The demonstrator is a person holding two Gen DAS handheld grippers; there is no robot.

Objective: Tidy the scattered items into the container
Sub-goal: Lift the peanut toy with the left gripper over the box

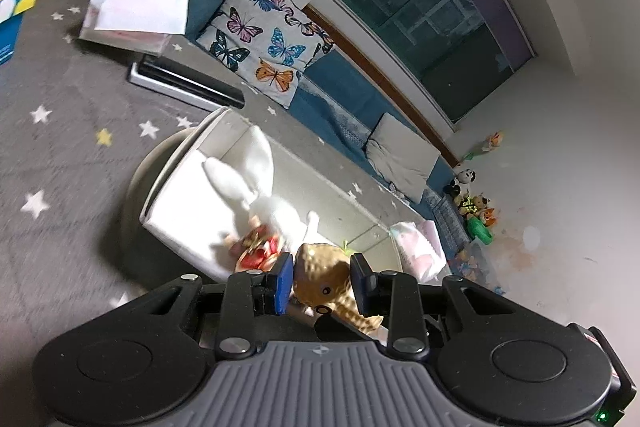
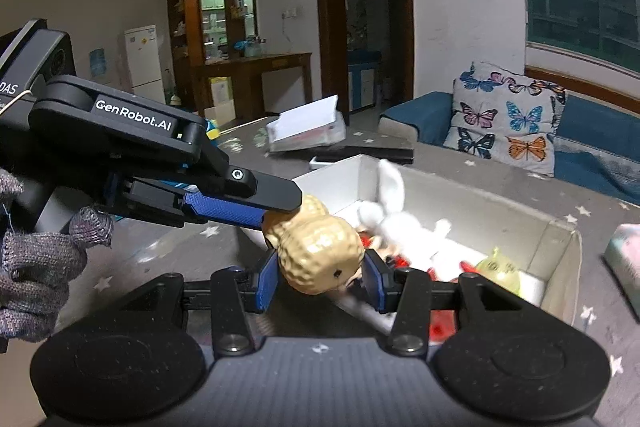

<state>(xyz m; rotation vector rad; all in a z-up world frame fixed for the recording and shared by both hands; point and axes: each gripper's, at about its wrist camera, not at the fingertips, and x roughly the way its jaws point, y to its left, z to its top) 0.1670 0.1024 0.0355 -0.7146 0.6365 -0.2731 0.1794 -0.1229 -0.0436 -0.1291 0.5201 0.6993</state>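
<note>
A tan peanut-shaped toy (image 1: 328, 279) (image 2: 320, 251) with small eyes is held over the near edge of a white open box (image 1: 176, 195) (image 2: 560, 247). My left gripper (image 1: 322, 281) (image 2: 264, 215) is shut on its upper end. My right gripper (image 2: 320, 277) has its blue pads against both sides of its lower end. Inside the box lie a white plush rabbit (image 1: 256, 187) (image 2: 394, 215), a red toy (image 1: 260, 251) and a yellow-green toy (image 2: 500, 269).
The box stands on a grey star-patterned cloth (image 1: 60, 147). A flat black device (image 1: 188, 83) and a white packet (image 1: 136, 15) lie beyond it. A butterfly cushion (image 1: 264, 39) rests on a blue sofa (image 2: 592, 155). A pink-white pack (image 1: 420, 247) sits to the right.
</note>
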